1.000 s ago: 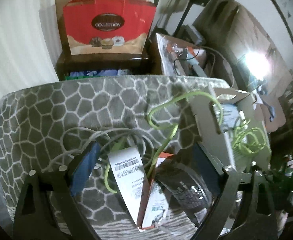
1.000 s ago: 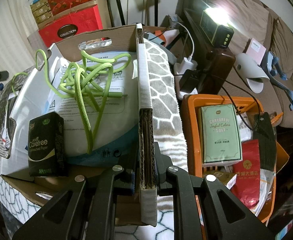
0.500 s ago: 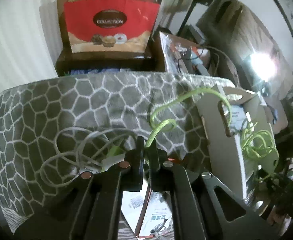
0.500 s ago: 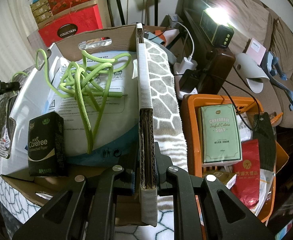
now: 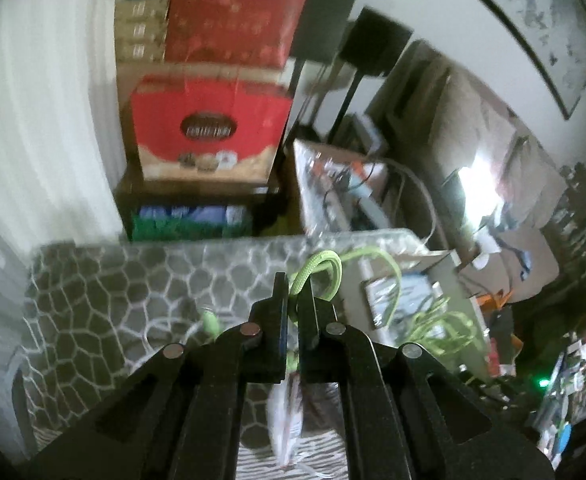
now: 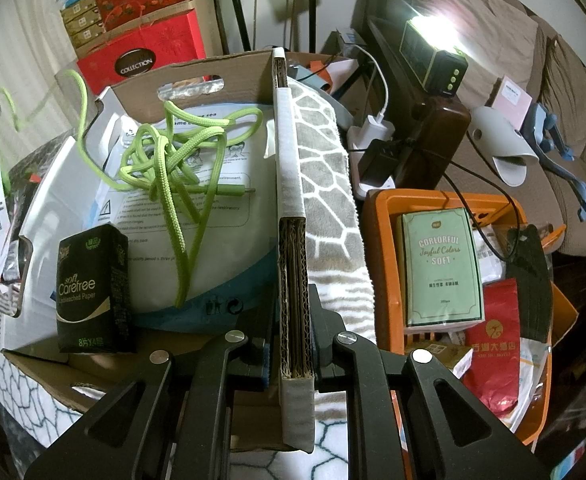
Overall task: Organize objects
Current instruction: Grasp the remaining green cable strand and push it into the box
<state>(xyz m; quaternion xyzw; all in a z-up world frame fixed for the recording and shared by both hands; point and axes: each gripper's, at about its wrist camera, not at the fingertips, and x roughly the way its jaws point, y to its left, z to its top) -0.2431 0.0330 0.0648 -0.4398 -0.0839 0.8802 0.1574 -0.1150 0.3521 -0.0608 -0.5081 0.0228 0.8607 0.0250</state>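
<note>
Nearest the right camera, the right gripper (image 6: 293, 340) is clamping its fingers on the corrugated side wall of the open brown cardboard box (image 6: 289, 240), steadying it on the grey pebble-patterned blanket (image 6: 325, 200). Inside the box, a black pack of tissues (image 6: 91, 288) is standing at the near left, and most of the lime-green braided cable (image 6: 169, 160) is lying tangled on a white printed plastic bag (image 6: 213, 240). To the left, the left gripper (image 5: 293, 304), wide open a second ago, is now pinching a loop of that cable's trailing end and lifting it off the blanket, above a white-labelled packet (image 5: 287, 412). That loose end was the part still outside the box, so it is probably heading in with the rest. Farther back, a red paper gift bag (image 5: 209, 132) is standing against the curtain.
</note>
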